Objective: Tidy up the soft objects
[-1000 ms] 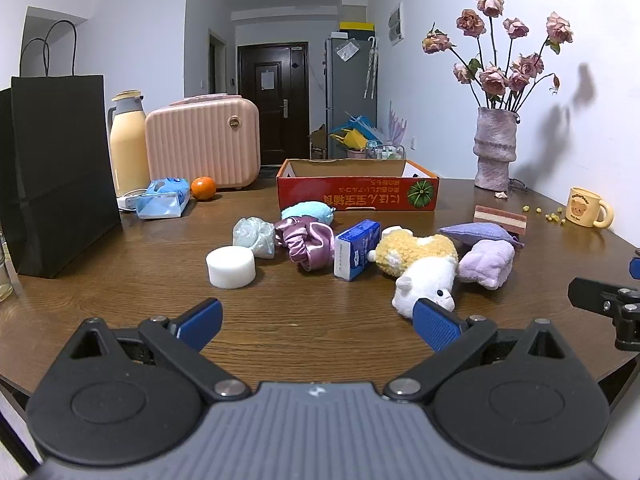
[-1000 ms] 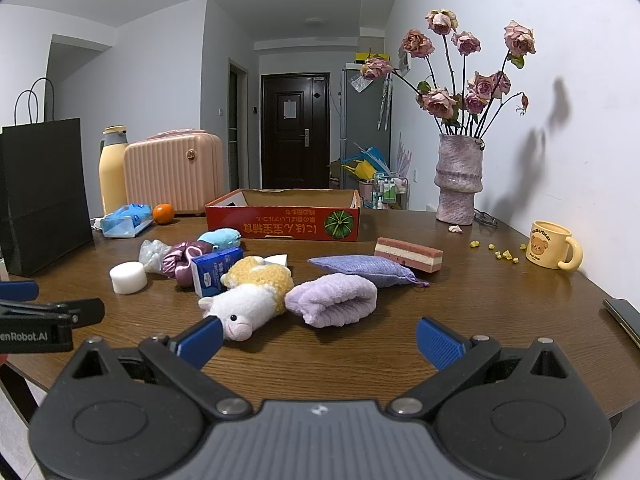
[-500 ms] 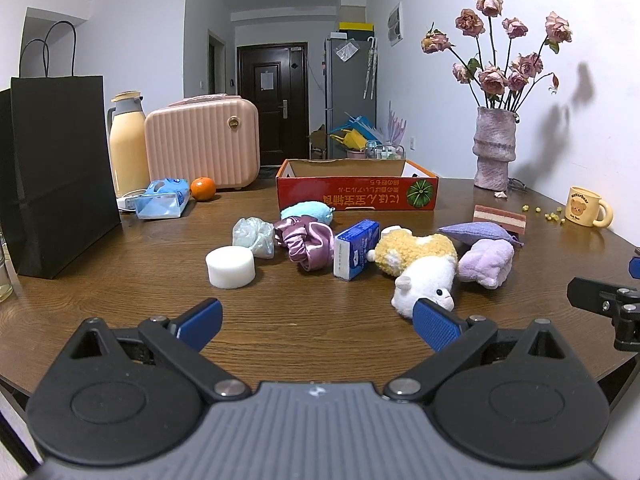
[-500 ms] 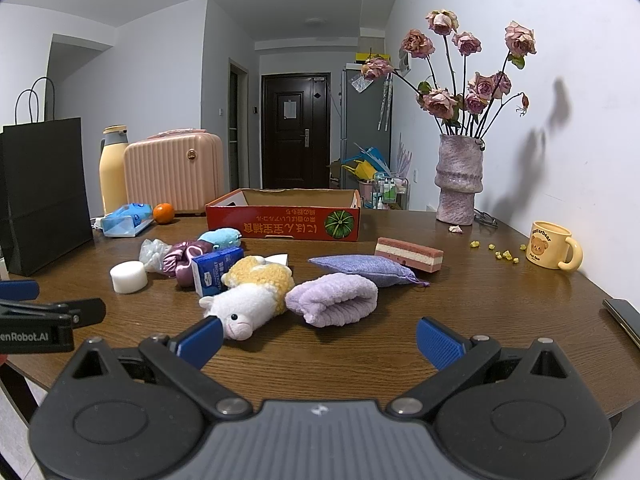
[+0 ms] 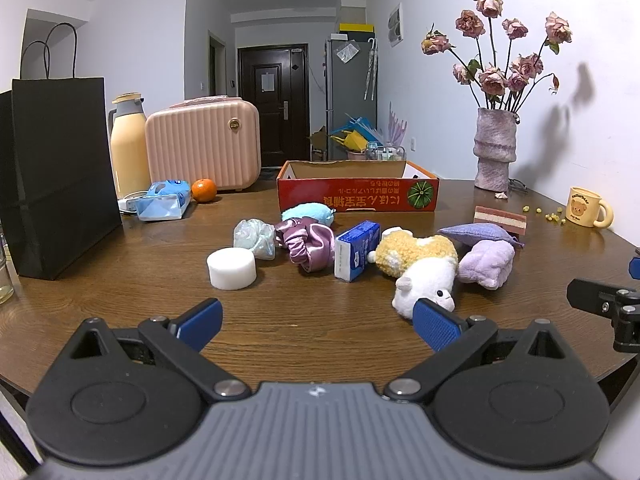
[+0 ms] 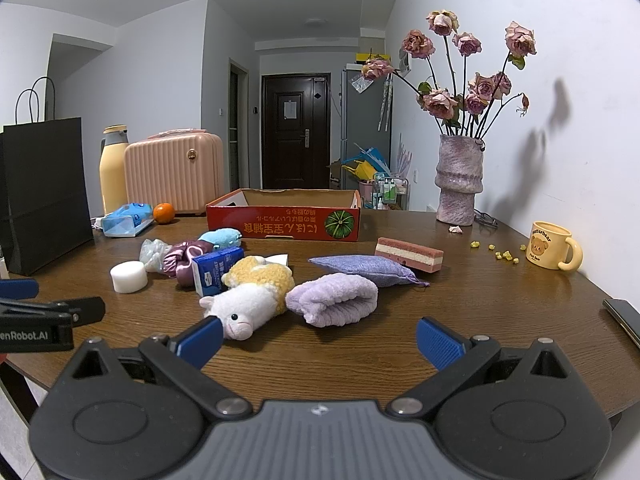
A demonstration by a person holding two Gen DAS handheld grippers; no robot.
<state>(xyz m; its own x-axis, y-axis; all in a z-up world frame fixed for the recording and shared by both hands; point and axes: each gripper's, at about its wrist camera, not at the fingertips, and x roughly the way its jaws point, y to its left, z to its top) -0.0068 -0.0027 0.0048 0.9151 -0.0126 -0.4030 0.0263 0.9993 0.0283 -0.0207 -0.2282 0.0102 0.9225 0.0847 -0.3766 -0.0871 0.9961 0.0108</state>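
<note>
Soft things lie in a loose row mid-table: a plush sheep, a rolled lilac towel, a purple pouch, a satin scrunchie, a blue plush, a white foam puck and a crumpled plastic bag. Behind them stands an open red cardboard box. My left gripper is open near the front edge, short of the puck and sheep. My right gripper is open in front of the towel. Both hold nothing.
A blue carton stands among the soft things. A sponge-cake block, bear mug, flower vase and phone are on the right. On the left: black paper bag, flask, pink case, tissue pack, orange.
</note>
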